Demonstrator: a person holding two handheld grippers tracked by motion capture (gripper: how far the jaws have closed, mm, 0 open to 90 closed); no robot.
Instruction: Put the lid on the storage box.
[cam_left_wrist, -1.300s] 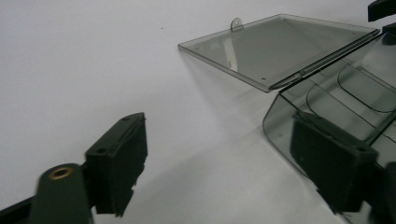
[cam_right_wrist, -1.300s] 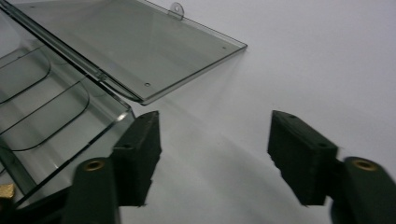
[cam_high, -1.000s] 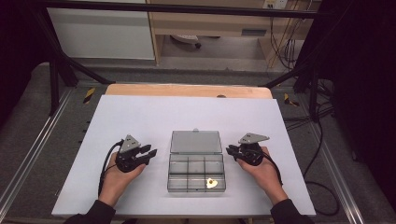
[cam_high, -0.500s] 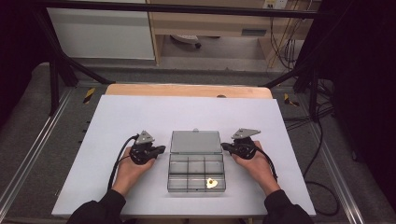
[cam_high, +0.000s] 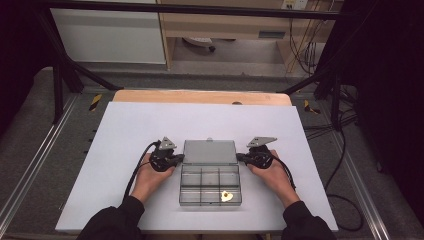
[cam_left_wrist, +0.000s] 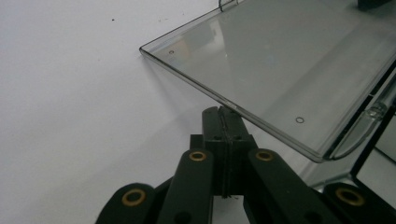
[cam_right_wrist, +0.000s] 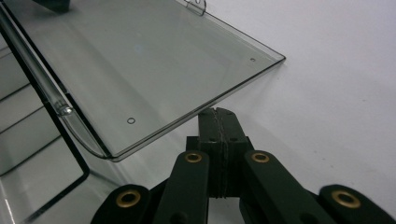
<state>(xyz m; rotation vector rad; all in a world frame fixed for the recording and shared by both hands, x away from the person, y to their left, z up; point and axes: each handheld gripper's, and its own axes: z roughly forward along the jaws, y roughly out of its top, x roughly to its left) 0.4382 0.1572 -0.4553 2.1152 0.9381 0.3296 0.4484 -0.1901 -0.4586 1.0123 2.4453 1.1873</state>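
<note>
Clear plastic, the compartment box (cam_high: 210, 185) lies mid-table with its lid (cam_high: 210, 152) laid open. From above, your left gripper (cam_high: 179, 159) and right gripper (cam_high: 241, 158) flank that lid. Each gripper view shows jaws pressed together, empty, tips under the lid's edge

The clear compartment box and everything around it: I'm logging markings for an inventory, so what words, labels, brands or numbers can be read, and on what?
None can be read.
Clear compartment box and its open lid: no print.
Left tool, right tool: no markings.
White table: blank.
</note>
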